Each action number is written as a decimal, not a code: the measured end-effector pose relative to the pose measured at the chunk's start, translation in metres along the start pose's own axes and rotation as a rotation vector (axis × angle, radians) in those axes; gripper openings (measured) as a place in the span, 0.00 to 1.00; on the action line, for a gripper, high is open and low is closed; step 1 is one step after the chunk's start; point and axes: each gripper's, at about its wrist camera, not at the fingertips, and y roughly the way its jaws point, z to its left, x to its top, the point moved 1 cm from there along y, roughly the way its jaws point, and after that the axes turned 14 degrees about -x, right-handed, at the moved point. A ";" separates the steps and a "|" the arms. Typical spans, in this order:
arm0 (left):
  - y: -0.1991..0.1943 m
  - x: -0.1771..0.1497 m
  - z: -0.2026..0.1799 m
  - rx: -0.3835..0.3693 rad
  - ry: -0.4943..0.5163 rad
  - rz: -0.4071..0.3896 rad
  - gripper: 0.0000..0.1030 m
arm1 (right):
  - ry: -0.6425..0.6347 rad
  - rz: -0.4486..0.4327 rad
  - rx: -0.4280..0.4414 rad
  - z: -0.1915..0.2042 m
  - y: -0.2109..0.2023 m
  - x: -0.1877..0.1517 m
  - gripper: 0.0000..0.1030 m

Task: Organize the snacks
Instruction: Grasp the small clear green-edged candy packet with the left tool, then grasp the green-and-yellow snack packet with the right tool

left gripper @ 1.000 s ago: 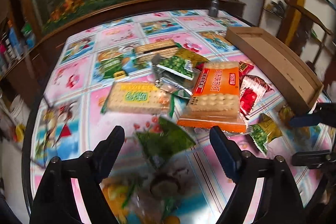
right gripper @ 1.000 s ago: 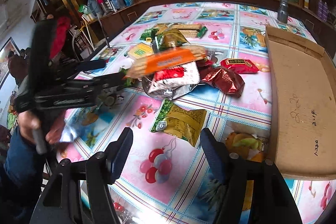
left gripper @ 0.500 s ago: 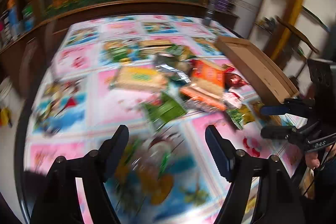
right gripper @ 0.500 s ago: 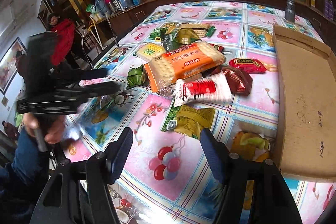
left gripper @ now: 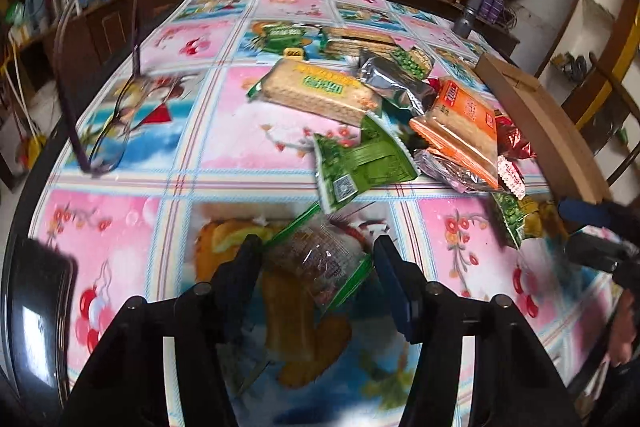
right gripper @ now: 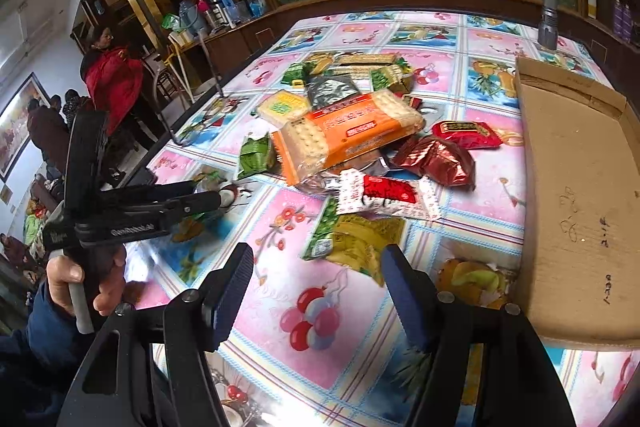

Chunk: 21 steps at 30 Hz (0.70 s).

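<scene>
1. The left tongs (left gripper: 316,259) had come down from beside the pile onto a clear, green-edged snack packet (left gripper: 320,263) at the near edge of the table (left gripper: 240,123), rolling as they came; a second earlier that packet lay below them and nothing stood between the jaws.
2. Their jaws had just been closing. The packet now sat between them, its left end against the left finger (left gripper: 248,263); the right end was a little apart from the other finger, so I judged the grip not yet made.
3. This suggested the first pick was about to begin (the cardboard tray (right gripper: 576,195) appeared empty).
4. The right tongs (right gripper: 316,283) had not moved: jaws apart, holding nothing, hovering over a yellow-green packet (right gripper: 356,239) just ahead of their tips.
5. The left wrist view alone showed the packet between the jaws; it caught only the tray's side wall.
6. The right wrist view alone showed the tray floor, right of the tongs, and the left tongs side-on, where their gap was unreadable.
</scene>
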 end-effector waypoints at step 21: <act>-0.016 -0.012 0.006 -0.076 0.063 0.085 0.58 | -0.222 0.074 0.089 0.030 0.005 -0.003 0.70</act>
